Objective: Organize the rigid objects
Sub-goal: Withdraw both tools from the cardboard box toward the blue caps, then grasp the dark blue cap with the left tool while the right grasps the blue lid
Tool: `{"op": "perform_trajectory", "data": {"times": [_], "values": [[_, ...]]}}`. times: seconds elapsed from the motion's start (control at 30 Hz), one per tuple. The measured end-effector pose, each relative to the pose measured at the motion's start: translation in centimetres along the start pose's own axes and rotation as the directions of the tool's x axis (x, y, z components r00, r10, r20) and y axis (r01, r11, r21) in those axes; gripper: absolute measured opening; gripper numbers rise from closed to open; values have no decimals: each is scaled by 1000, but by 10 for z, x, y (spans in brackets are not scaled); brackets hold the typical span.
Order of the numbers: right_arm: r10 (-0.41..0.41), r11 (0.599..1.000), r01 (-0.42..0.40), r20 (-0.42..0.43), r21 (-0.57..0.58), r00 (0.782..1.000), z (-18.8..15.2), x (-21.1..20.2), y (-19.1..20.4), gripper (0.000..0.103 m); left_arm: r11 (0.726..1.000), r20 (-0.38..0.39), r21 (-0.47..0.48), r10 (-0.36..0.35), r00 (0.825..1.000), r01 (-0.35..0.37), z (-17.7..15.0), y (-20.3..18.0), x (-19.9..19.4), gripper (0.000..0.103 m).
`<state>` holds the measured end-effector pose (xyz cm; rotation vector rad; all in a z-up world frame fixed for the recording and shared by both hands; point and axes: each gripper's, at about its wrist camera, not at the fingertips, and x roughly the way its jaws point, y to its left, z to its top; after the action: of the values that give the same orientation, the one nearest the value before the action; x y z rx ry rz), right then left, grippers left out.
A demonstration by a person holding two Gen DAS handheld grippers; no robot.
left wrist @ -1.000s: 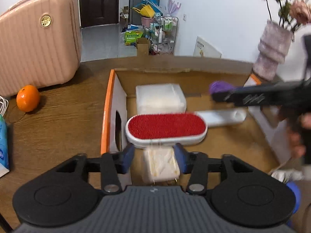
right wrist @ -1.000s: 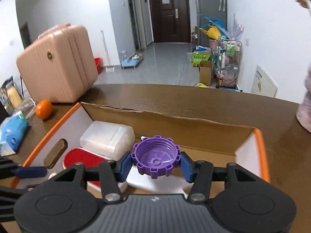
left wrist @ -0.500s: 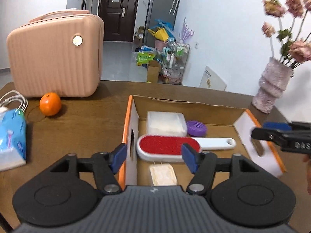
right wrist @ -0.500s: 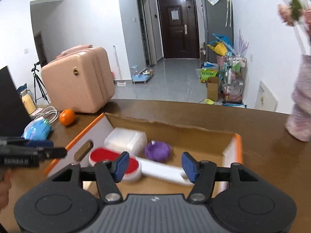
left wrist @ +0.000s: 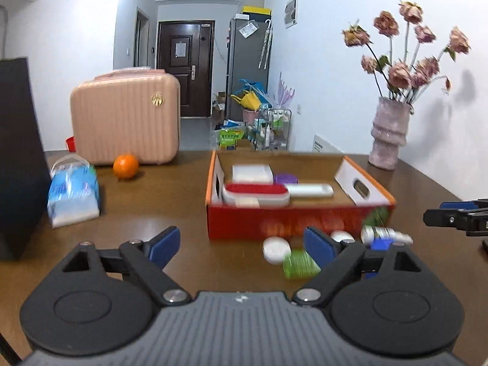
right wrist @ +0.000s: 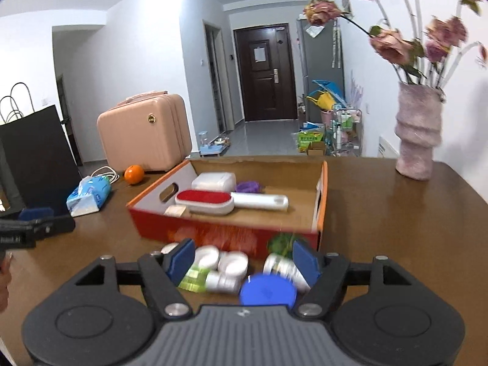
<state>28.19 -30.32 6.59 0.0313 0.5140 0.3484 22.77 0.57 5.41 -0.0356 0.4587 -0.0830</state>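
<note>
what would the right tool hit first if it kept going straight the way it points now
Most likely the round blue plastic lid lying on the brown wooden table, right ahead between the open right tool's blue pads. Behind it lie small white jars and bottles, then the orange cardboard box. Depth is hard to judge.

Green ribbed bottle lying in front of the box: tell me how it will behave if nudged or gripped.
The green ribbed bottle lies on its side on the smooth table, so a nudge would probably roll it. It looks small and plastic, likely light. The ribs should help the grip, though its round body might squirt out.
</note>
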Motion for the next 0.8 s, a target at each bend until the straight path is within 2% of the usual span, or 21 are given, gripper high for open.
{"op": "perform_trajectory", "data": {"times": [0.13, 0.33, 0.47, 0.7, 0.77, 0.8], "values": [[-24, 1000, 24, 18, 19, 1000, -43, -29, 13, 75, 1000, 9, 14, -21, 1000, 21, -42, -12, -28, 96], [-66, 998, 66, -18, -2, 998, -101, -46, 32, 76, 998, -88, 56, -19, 996, 24, -89, -33, -30, 96], [-32, 999, 32, -29, -14, 999, -117, -56, 31, 76, 995, -88, 75, -60, 994, 67, -93, -47, -26, 96], [-132, 989, 131, 10, 73, 991, -112, -68, -14, 74, 978, -101, 133, -146, 984, 159, -79, -101, 18, 93], [-148, 985, 146, 7, 93, 989, -109, -66, -28, 71, 972, -103, 146, -172, 980, 186, -71, -120, 35, 91], [-155, 983, 153, 8, 97, 988, -108, -65, -34, 70, 967, -109, 150, -190, 976, 205, -68, -128, 44, 87]]}}
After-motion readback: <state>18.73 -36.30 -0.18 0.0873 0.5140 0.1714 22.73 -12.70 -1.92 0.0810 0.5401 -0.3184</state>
